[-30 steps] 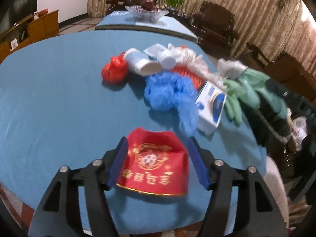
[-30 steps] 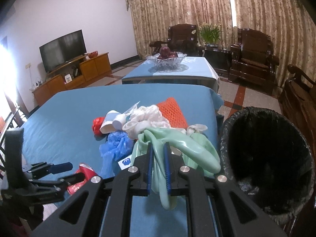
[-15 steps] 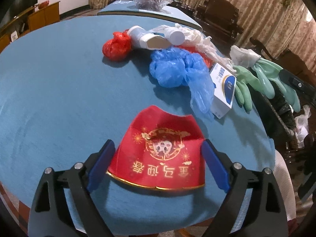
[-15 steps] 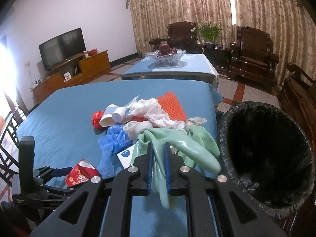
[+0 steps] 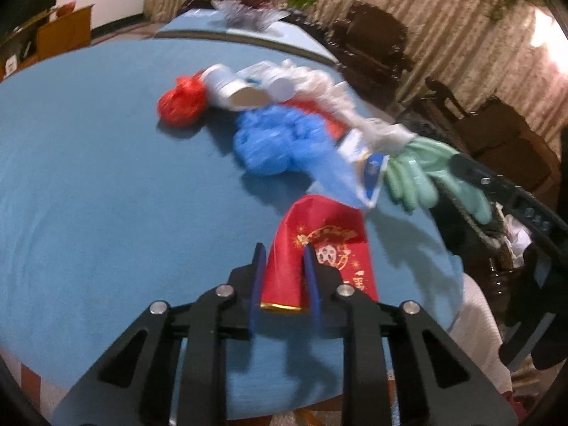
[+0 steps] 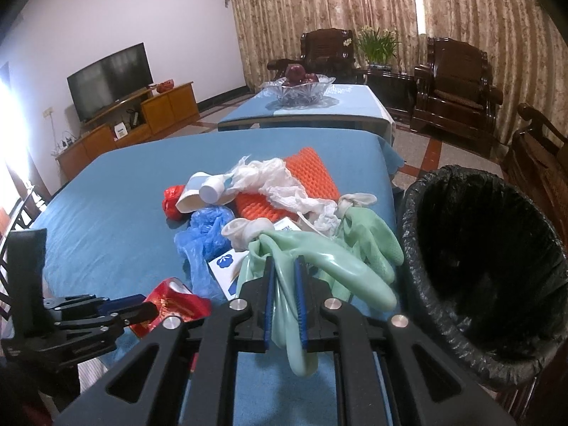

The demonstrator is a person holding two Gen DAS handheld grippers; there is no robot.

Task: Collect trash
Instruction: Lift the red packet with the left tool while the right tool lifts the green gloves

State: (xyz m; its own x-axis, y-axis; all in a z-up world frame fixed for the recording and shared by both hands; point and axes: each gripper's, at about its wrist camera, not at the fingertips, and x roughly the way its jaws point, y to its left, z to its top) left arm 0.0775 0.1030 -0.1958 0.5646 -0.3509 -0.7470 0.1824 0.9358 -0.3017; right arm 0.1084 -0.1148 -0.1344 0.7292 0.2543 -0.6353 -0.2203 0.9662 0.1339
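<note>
Left wrist view: the left hand-held gripper (image 5: 282,266) has just closed, now pinching the red packet (image 5: 312,248), which has crumpled between its jaws instead of lying flat on the bench (image 5: 106,195). So that grab looks done. Right wrist view: the right hand-held gripper (image 6: 284,284) is clamped on the green glove (image 6: 330,266), with the bin (image 6: 443,301) just to its right.

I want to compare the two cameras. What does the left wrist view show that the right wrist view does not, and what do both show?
Only the left wrist view: the red packet's printed gold face, folded between the left gripper's jaws, which have just been closing.

Only the right wrist view: the television, the bin's dark inside, and the right gripper shut on a green rubber glove.

Both: the blue tablecloth, blue plastic bag, red bag and paper cup.
</note>
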